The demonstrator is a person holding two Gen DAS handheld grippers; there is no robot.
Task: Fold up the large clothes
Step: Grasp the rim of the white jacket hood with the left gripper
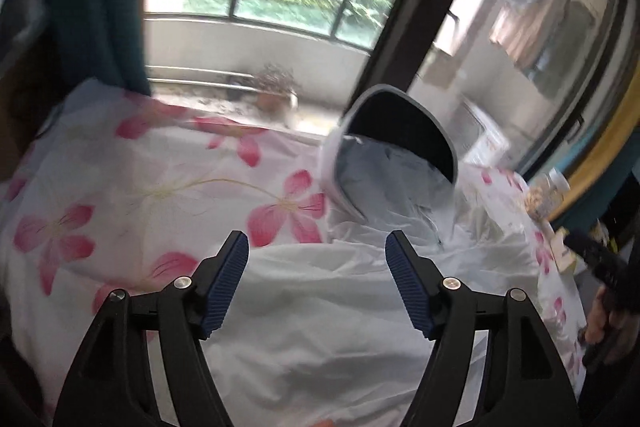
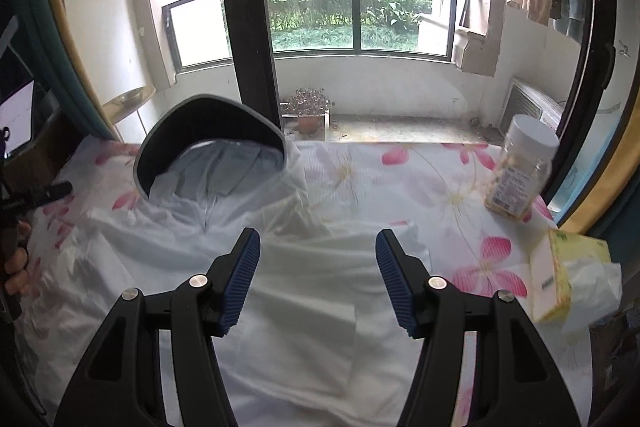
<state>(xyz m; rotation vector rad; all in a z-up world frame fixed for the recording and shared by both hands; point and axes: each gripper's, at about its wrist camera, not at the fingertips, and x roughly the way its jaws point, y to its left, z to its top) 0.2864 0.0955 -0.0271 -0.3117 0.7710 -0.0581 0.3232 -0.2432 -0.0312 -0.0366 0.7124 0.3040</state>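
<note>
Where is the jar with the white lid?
In the right wrist view, the jar stands on the flowered sheet at the far right, just beyond the yellow tissue box, near the window.

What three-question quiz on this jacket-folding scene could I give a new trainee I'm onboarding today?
1. True or false: the left tool grips the pale hooded jacket.
2. Which stands nearer the window: (a) clear plastic jar with white lid, (b) yellow tissue box?
3. What pattern is on the white sheet?

Key: 1 false, both tools are open and empty; 2 a; 3 pink flowers.
</note>
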